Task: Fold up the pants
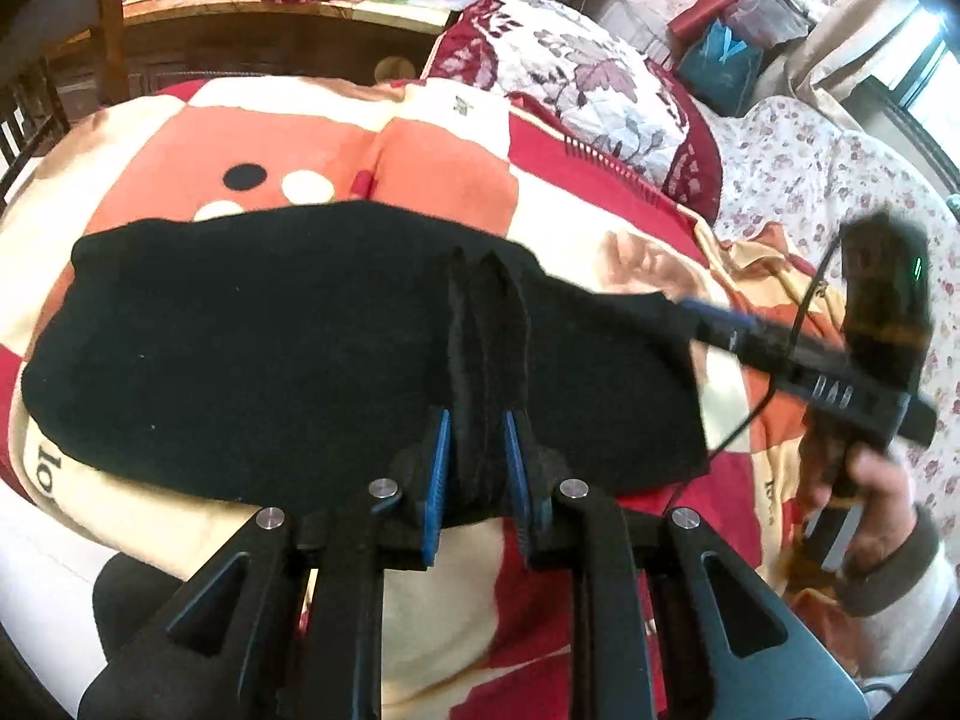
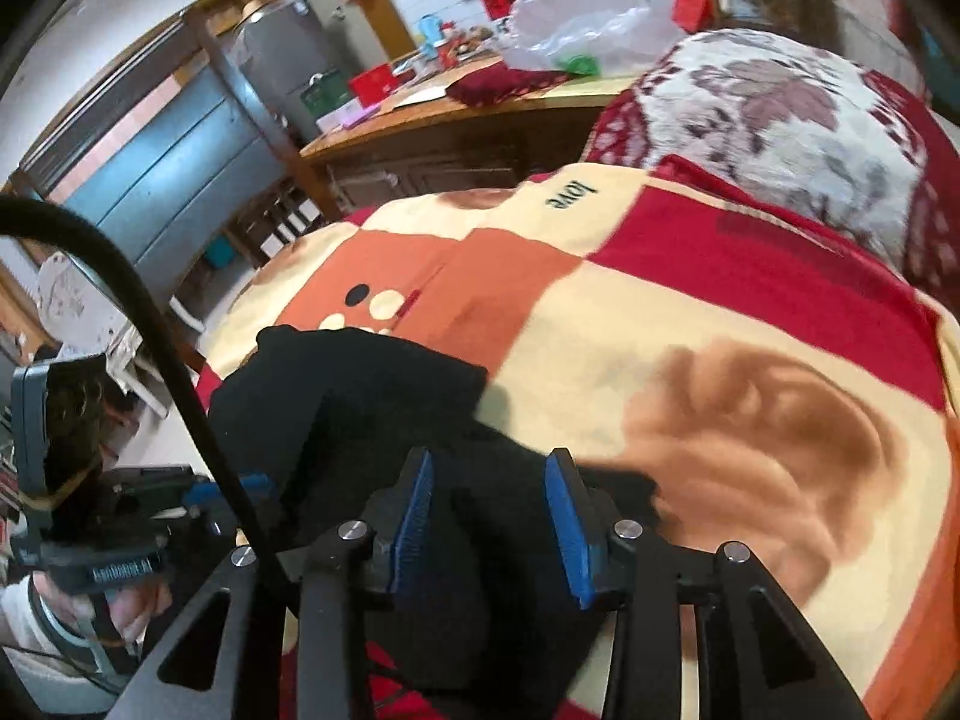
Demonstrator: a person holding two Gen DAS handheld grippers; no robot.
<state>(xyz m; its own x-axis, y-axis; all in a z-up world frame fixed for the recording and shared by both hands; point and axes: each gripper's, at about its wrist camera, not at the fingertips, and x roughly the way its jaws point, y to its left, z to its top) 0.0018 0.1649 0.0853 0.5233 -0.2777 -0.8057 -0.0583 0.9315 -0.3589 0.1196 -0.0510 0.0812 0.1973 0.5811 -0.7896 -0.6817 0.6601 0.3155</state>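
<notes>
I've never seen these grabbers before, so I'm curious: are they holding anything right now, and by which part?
The left gripper pinches an upright fold at the near edge of the black pants. The right gripper straddles the pants, but its pads don't press on them.

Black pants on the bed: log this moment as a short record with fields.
item: black pants, spread flat on a patchwork blanket
left tongs: closed on a raised fold of the pants' near edge
right tongs: blue pads apart, black cloth lying between them, no pressing seen
right tongs' place: at the pants' right end in the left wrist view
beyond the blanket: floral pillow, wooden table
fold: not finished
</notes>
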